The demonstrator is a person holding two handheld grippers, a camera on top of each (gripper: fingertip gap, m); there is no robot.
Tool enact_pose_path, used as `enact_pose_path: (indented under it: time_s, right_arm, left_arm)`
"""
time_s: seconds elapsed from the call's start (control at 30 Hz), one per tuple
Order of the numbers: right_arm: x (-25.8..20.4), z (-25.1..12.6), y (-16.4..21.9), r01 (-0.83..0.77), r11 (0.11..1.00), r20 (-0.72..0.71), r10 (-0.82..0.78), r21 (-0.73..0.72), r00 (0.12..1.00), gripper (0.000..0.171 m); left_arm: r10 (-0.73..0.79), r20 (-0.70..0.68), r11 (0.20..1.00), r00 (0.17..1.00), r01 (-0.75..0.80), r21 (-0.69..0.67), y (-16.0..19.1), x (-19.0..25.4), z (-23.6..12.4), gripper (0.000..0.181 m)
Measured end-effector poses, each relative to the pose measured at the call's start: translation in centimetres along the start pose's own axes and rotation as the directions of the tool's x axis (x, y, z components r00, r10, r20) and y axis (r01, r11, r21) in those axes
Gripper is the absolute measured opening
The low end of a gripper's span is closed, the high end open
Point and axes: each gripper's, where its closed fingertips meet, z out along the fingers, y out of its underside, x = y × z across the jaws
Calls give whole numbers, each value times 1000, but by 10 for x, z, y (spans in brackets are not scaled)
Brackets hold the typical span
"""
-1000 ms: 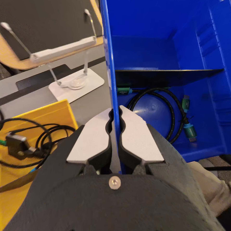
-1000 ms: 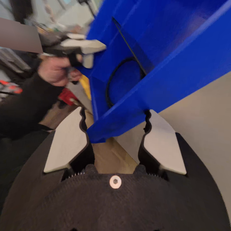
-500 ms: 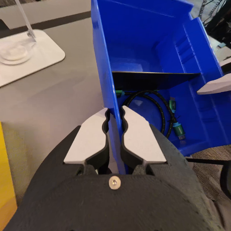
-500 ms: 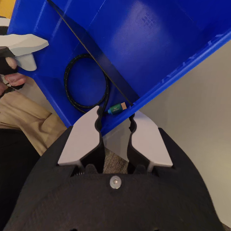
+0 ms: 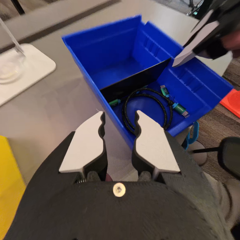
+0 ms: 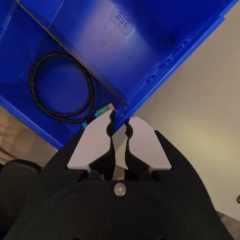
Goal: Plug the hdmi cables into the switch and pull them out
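Your left tongs [image 5: 119, 114] stand spread astride the near wall of the blue bin [image 5: 98, 42], and your right tongs [image 6: 120, 115] pinch its rim near the tabletop [image 5: 45, 103] edge, so one careless tug may tip out the coiled hdmi cables [image 5: 146, 90].

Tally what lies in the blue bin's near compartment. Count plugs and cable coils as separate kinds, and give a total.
Green plugs: 3
Coil of black braided cable: 1
Total: 4
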Motion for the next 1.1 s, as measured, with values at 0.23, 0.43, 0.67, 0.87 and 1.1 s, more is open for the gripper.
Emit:
enact_pose_path:
  time_s: [0.23,0.43,0.67,0.87,1.1]
  right_arm:
    - [25,0,-4,24,999,-51,-26,-49,998,10]
    - [40,-1,-6,45,997,-78,-49,-55,996,10]
    - [49,-2,-8,64,995,-116,-73,-76,991,11]
    - [50,-1,-9,57,995,-122,-67,-77,990,11]
    - [51,-1,-9,56,996,-117,-64,-70,991,11]
  left_arm:
    - [171,361,978,917,-204,54,-16,-105,-107,39]
    - [259,674,964,692,-146,-220,59,-248,-194,50]
    - [247,742,929,624,66,-365,146,-310,-246,55]
    - [242,715,914,656,94,-396,164,-312,-237,44]
    - [228,729,923,645,96,-374,165,-314,-239,41]
